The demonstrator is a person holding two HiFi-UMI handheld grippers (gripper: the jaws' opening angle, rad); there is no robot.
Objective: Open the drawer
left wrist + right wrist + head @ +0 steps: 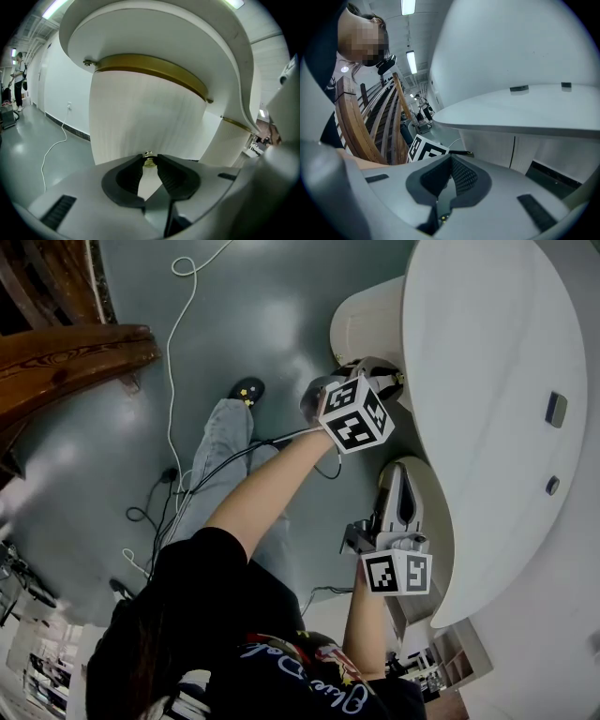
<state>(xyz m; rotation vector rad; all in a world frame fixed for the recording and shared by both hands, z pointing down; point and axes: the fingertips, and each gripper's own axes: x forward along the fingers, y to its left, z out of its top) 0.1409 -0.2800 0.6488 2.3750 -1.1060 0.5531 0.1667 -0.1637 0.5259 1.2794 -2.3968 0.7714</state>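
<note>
A round white drawer unit [145, 117] with a brass band under its top stands below the curved white desk [487, 381]. A small brass knob [149, 162] sticks out of its fluted front. My left gripper [149, 164] has its dark fingertips closed on that knob, one on each side. In the head view the left gripper [382, 381] reaches up to the unit [366, 320]. My right gripper [394, 474] hangs lower beside the desk's edge, apart from the drawer. In its own view the right gripper [451, 159] is shut with nothing in it.
A white cable [173, 381] trails over the grey floor. A curved wooden railing [66, 352] is at the left. The person's leg and shoe [247, 390] stand near the unit. A second white pedestal [229, 140] sits under the desk to the right.
</note>
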